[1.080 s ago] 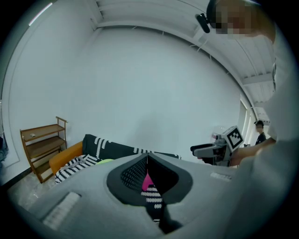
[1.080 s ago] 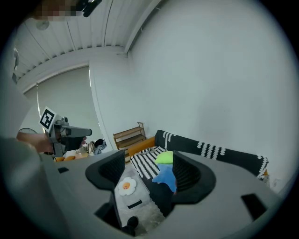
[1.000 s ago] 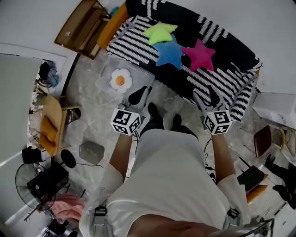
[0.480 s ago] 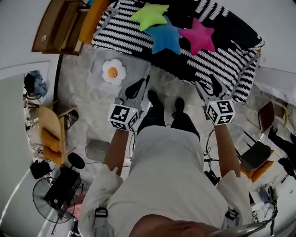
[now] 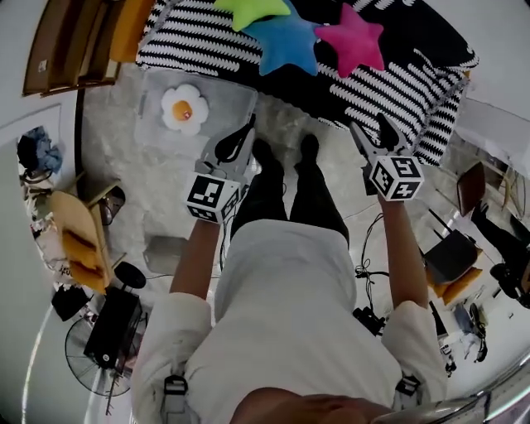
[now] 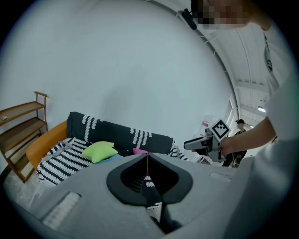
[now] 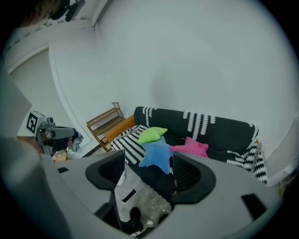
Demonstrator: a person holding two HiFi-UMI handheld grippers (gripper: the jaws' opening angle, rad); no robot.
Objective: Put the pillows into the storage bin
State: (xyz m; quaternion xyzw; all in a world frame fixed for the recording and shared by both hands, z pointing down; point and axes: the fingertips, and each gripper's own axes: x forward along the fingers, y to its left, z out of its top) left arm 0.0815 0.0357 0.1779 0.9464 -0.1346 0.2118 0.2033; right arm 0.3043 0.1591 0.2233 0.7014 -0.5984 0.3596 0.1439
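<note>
At the far left stands a brown wooden shelf rack [image 5: 58, 50], with a yellow wooden chair [image 5: 79, 240] and a black floor fan [image 5: 83, 364] nearer along the left side. Right of the rack, the clear plastic storage bin [image 5: 240, 91] sits on the floor just in front of the sofa; a white flower-shaped pillow with a yellow centre [image 5: 184, 108] lies in it.

The left gripper [image 5: 247, 128] hangs over the bin's near right corner, jaws together and empty. The person's legs and dark shoes [image 5: 263, 153] stand between the bin and the right gripper [image 5: 371, 132], whose jaws are apart with nothing in them.

Beyond both, a green star-shaped pillow [image 5: 248, 10], a blue star-shaped pillow [image 5: 286, 41] and a pink star-shaped pillow [image 5: 352, 41] lie in a row on the black sofa with a black-and-white striped cover [image 5: 190, 41], well apart from either gripper.

The floor [image 5: 157, 190] is pale marbled tile and the walls are plain white.

Only the head view shows the chair, the fan and the flower pillow in full. In the left gripper view its own jaws cover most of the blue pillow, leaving the green one and a pink edge. The right gripper view shows all three star pillows, the blue one in line with the gap of its jaws.
</note>
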